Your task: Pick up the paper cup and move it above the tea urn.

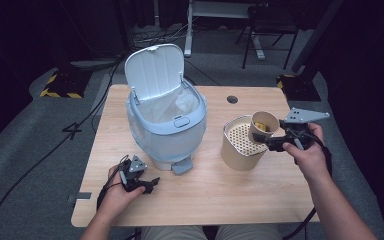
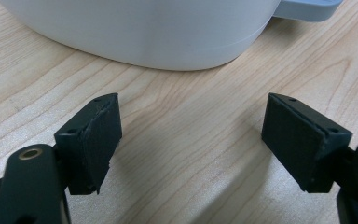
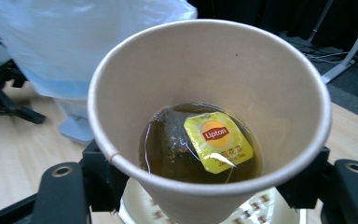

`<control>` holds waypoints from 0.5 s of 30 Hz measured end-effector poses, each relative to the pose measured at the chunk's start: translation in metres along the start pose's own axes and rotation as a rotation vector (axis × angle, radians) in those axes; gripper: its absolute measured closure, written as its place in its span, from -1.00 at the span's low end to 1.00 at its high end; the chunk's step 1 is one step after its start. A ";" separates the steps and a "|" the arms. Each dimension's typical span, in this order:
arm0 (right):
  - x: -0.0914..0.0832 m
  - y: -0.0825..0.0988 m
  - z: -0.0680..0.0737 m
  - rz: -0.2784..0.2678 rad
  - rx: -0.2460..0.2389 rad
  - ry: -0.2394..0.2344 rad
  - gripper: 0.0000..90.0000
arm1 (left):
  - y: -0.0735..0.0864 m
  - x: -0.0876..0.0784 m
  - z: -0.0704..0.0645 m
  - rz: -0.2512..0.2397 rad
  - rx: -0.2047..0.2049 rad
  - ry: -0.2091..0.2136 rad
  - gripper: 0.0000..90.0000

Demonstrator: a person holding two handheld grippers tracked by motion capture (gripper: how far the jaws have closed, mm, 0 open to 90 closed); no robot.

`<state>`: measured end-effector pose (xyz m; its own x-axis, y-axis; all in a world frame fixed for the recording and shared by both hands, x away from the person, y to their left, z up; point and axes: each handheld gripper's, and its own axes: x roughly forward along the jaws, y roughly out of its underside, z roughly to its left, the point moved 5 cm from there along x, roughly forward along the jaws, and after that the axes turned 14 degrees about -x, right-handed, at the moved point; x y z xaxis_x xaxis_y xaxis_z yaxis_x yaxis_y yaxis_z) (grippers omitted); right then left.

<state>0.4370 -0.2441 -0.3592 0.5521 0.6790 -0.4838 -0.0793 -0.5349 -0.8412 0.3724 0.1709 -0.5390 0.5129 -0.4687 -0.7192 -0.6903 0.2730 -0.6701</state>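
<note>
Paper cup (image 1: 263, 127): held above the perforated canister (image 1: 241, 145), tilted, mouth toward the bin (image 1: 166, 120).
Right tool (image 1: 276, 141): raised, clenched on the cup's wall.
Left tool (image 1: 147, 185): resting low on the tabletop (image 1: 215, 195), released.

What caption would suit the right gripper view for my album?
Right gripper holding a paper cup with a used tea bag and yellow Lipton tag.

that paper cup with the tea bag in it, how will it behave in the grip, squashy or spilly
The paper cup is thin-walled, so it would probably dent if squeezed hard. Tea and a tea bag sit at its bottom, so it likely feels bottom-heavy. Tilted in the right gripper, it could spill.
</note>
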 end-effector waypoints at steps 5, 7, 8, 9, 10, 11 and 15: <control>0.007 0.006 -0.019 0.010 -0.020 0.004 -0.33 | 0.000 0.000 -0.001 -0.004 -0.011 0.003 -0.54; 0.008 0.007 -0.026 0.011 -0.024 0.008 -0.33 | 0.000 0.000 0.000 -0.004 -0.006 -0.002 -0.54; 0.009 0.009 -0.030 0.013 -0.020 0.011 -0.33 | 0.000 0.000 0.000 -0.004 -0.003 -0.001 -0.54; 0.009 0.009 -0.032 0.012 -0.019 0.014 -0.32 | 0.000 0.000 0.000 -0.003 -0.002 -0.002 -0.54; 0.010 0.010 -0.036 0.014 -0.013 0.020 -0.32 | 0.000 0.000 0.000 -0.003 -0.002 0.000 -0.54; 0.010 0.011 -0.038 0.015 -0.013 0.024 -0.33 | 0.000 0.001 -0.001 -0.002 -0.005 0.005 -0.55; 0.011 0.016 -0.042 0.011 -0.003 0.020 -0.33 | -0.002 0.003 -0.001 0.002 0.000 0.008 -0.58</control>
<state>0.4768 -0.2663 -0.3674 0.5677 0.6627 -0.4884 -0.0828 -0.5443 -0.8348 0.3747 0.1681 -0.5395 0.5078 -0.4747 -0.7189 -0.6911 0.2738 -0.6689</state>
